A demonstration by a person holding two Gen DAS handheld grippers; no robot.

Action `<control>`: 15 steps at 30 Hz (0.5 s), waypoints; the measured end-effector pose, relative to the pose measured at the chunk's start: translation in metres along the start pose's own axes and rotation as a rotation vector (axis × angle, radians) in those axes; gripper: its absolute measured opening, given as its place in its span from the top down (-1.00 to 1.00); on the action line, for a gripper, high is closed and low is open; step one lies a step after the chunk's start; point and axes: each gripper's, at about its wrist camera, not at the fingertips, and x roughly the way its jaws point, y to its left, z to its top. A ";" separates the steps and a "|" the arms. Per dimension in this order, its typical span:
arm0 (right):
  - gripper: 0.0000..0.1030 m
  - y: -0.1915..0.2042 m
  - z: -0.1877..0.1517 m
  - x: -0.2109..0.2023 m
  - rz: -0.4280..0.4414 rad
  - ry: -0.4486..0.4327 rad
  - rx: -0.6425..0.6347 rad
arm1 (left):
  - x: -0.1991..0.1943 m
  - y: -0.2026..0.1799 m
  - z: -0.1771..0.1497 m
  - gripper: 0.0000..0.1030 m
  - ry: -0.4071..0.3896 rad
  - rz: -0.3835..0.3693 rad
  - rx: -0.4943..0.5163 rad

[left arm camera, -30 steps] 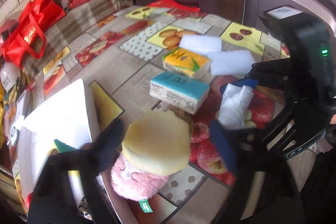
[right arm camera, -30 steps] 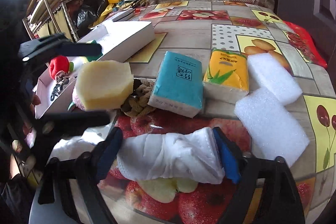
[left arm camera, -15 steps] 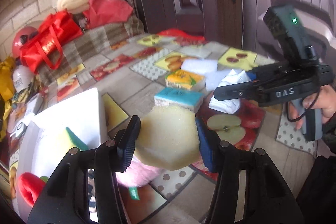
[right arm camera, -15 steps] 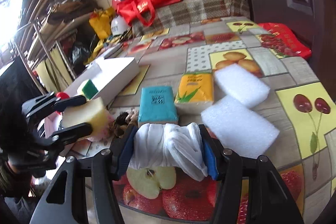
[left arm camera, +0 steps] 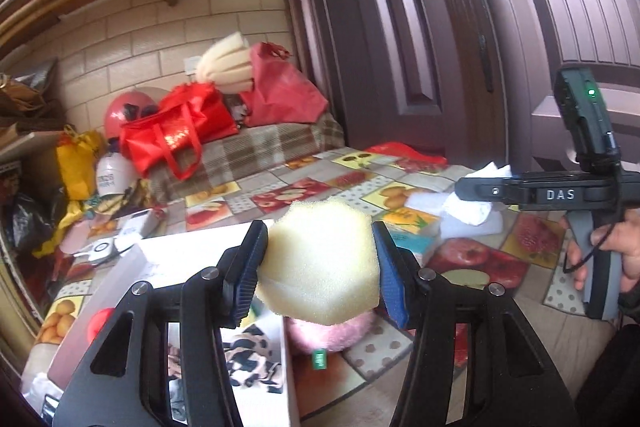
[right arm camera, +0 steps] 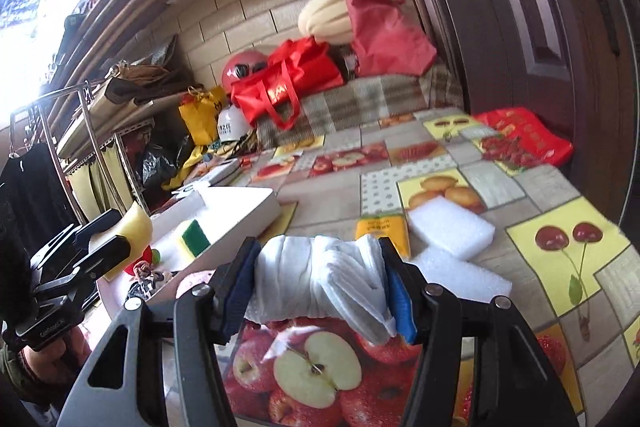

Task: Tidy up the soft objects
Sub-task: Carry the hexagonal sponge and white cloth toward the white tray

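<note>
My left gripper (left arm camera: 320, 263) is shut on a pale yellow hexagonal sponge (left arm camera: 322, 259) and holds it in the air above the table. It also shows in the right wrist view (right arm camera: 132, 227). My right gripper (right arm camera: 320, 287) is shut on a rolled white cloth (right arm camera: 320, 275), lifted above the table; the cloth also shows in the left wrist view (left arm camera: 472, 207). A white open box (right arm camera: 240, 211) at the left holds a green-and-yellow sponge (right arm camera: 196, 237), a red toy (left arm camera: 100, 319) and a spotted cloth (left arm camera: 244, 351). A pink plush (left arm camera: 332, 331) lies beside the box.
On the fruit-print tablecloth (right arm camera: 560, 247) lie a yellow tissue pack (right arm camera: 382, 227) and two white foam pads (right arm camera: 448, 227). A red packet (right arm camera: 520, 139) lies at the far right edge. Red bags (right arm camera: 292, 79) and a helmet sit behind. A dark door (left arm camera: 440, 27) stands at the right.
Both grippers have risen well above the table with the sponge and the cloth still held. The views tilt up toward the wall and door.
</note>
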 end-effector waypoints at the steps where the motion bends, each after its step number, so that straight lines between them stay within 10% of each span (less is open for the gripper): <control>1: -0.15 0.004 0.000 -0.001 -0.005 -0.016 -0.014 | -0.002 0.003 -0.003 -0.01 -0.001 0.011 -0.005; 15: -0.19 0.054 -0.003 0.023 0.004 -0.018 -0.181 | -0.015 0.045 -0.016 -0.02 -0.037 0.107 -0.092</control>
